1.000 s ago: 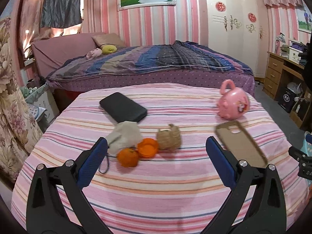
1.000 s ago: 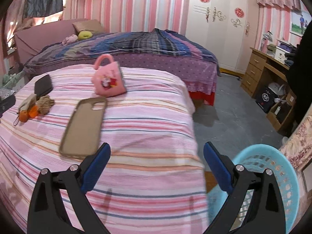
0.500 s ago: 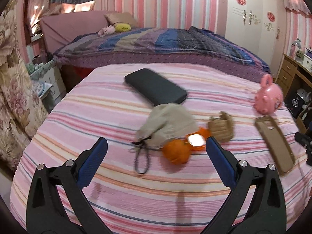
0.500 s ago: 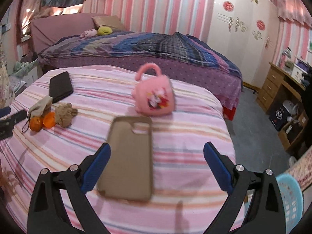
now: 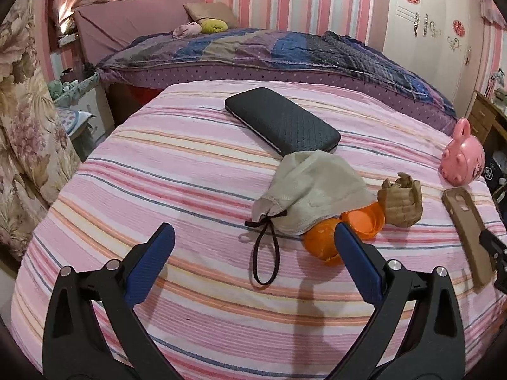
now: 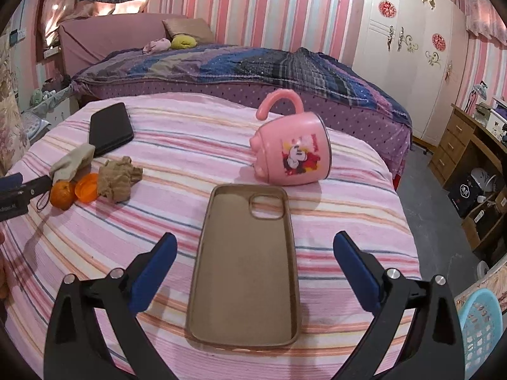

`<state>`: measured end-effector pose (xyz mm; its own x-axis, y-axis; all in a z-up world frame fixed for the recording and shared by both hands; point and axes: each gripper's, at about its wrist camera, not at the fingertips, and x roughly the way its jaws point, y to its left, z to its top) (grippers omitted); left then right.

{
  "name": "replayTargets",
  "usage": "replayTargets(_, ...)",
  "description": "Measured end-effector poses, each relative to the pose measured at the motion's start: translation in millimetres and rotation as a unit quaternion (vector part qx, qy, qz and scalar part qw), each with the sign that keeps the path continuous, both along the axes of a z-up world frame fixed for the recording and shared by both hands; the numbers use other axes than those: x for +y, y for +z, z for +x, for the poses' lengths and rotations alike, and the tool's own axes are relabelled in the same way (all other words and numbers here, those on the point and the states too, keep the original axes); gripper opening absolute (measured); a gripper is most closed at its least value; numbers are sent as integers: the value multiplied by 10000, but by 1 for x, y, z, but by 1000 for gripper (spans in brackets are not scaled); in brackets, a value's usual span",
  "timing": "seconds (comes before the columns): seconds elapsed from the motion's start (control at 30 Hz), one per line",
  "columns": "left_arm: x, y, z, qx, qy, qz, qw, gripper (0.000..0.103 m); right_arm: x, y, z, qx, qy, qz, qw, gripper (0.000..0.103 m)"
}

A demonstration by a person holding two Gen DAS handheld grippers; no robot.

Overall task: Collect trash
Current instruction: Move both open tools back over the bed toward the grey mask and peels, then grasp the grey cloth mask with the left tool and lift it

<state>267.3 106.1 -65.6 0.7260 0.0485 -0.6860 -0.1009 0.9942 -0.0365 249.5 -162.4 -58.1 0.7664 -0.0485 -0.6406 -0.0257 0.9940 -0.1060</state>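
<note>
Crumpled brown paper wad (image 5: 401,202) lies toward the right side of the pink striped bed (image 5: 190,171), touching the orange plastic cap (image 5: 364,220) and close to the round orange fruit (image 5: 321,245), which is half tucked under the beige drawstring cloth pouch (image 5: 312,193). By my judgement the wad is the trash here: light, soft and crushable, so pinching it across its bulging middle should hold it, though it may spring loose if only an edge is caught.

Both tools are empty. The left gripper (image 5: 253,255) has its blue fingers spread wide above the pouch's black cord, and the right gripper (image 6: 255,255) is equally spread over the tan phone case (image 6: 247,269), with the tipped pink cartoon mug (image 6: 293,156) beyond it.

Compared with a second ago, the left gripper has moved closer to the cluster, and the right has swung from the light blue basket (image 6: 480,329) back over the bed.
</note>
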Motion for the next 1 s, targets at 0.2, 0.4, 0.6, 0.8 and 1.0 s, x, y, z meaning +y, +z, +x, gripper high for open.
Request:
replayTargets(0.2,2,-5,8,119,-192,-262,9994,66,-4,-5,2,73,-28,88,9999,97)
replayTargets(0.4,-1,-6,9,115,-429,-433,9981,21,-5,-8,3,123,47,134,9998,97)
replayTargets(0.6,1,-4,5,59,-426,-389,9983,0,-5,-8,1,111,74,145,9998,97)
replayTargets(0.8,16,16,-6,-221,-309,-437,9983,0,3,-8,1,103,141,175,9997,97)
replayTargets(1.0,39,14,-6,-109,-62,-571,9983,0,17,-10,1,126,241,-43,9996,97)
